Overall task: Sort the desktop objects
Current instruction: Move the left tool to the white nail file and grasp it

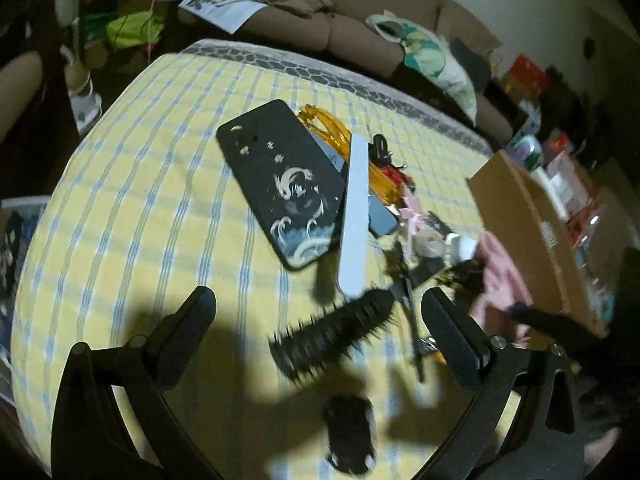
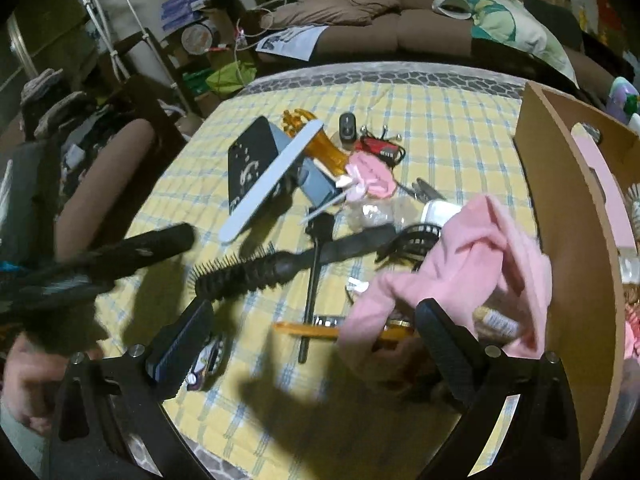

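Observation:
A pile of small objects lies on the yellow checked tablecloth (image 1: 140,200). A black phone case (image 1: 282,186) with white wave art lies under a long white nail file (image 1: 356,216). A black round hairbrush (image 1: 336,334) lies in front of my left gripper (image 1: 318,332), which is open and empty above it. In the right wrist view the hairbrush (image 2: 256,272) lies left of centre, with a black comb (image 2: 314,280) across it. My right gripper (image 2: 314,336) is open; a pink cloth (image 2: 464,260) hangs just ahead of its right finger (image 2: 452,344), not visibly pinched.
An open cardboard box (image 2: 560,216) stands on the right with items inside; it also shows in the left wrist view (image 1: 532,236). An amber hair clip (image 1: 320,124), a black mouse (image 2: 347,127), an orange comb (image 2: 316,330) and a small toy car (image 2: 208,360) lie around. A brown sofa (image 2: 400,20) is behind the table.

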Available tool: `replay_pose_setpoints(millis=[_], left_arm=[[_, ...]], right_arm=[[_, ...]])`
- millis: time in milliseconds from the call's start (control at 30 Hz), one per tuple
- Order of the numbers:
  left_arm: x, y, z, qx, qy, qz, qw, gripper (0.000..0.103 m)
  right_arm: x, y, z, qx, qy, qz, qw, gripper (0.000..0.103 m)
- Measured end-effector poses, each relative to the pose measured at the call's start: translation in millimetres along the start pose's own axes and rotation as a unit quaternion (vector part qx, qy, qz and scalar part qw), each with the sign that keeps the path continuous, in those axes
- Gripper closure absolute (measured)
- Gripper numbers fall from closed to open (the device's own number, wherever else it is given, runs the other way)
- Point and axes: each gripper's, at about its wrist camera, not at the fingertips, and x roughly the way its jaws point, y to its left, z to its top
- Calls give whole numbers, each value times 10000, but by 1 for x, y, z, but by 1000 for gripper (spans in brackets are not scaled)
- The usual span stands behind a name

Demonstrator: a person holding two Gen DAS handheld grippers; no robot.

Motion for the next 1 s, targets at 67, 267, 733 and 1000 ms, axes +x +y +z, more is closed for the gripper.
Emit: replay_pose_setpoints(millis=[67,267,733,1000], left_arm=[[13,-7,5,218,36,238,9995,0],[34,-28,9,910,57,723,9932,8],[55,-32,15,1040,294,672,9919,81],[15,-23,9,532,205,-93,9983,86]], right_arm=[[-3,-4,5,33,-34,4,10000,0],[-33,-33,20,564,-394,329,9971,0],[-46,-55,12,1153,-412,764,9895,0],[-37,-55,11,1378,-325,1386,9802,0]])
